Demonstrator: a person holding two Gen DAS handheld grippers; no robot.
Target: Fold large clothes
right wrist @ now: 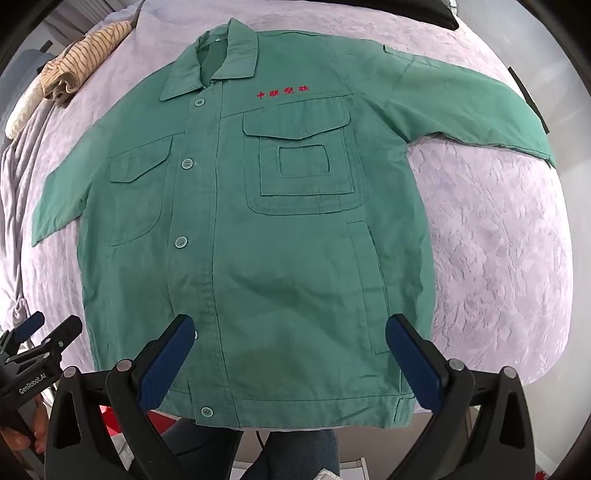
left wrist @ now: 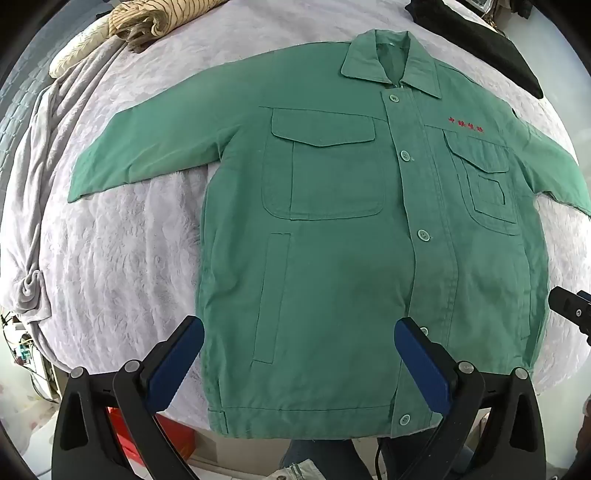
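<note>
A green button-up work jacket (left wrist: 332,258) lies flat and face up on a pale lilac bedspread (left wrist: 118,258), collar far, hem near, both sleeves spread out. It has red embroidered characters (left wrist: 468,125) above a chest pocket. It also shows in the right wrist view (right wrist: 280,258). My left gripper (left wrist: 299,332) is open and empty, above the jacket's lower left part. My right gripper (right wrist: 290,330) is open and empty, above the jacket's lower right part. The left gripper shows at the left edge of the right wrist view (right wrist: 33,332).
A striped beige cloth (left wrist: 147,18) lies bunched at the far left of the bed. A black item (left wrist: 491,40) lies at the far right. The bedspread (right wrist: 498,240) hangs in folds at the left. The near bed edge runs under the hem; a red box (left wrist: 173,439) stands below.
</note>
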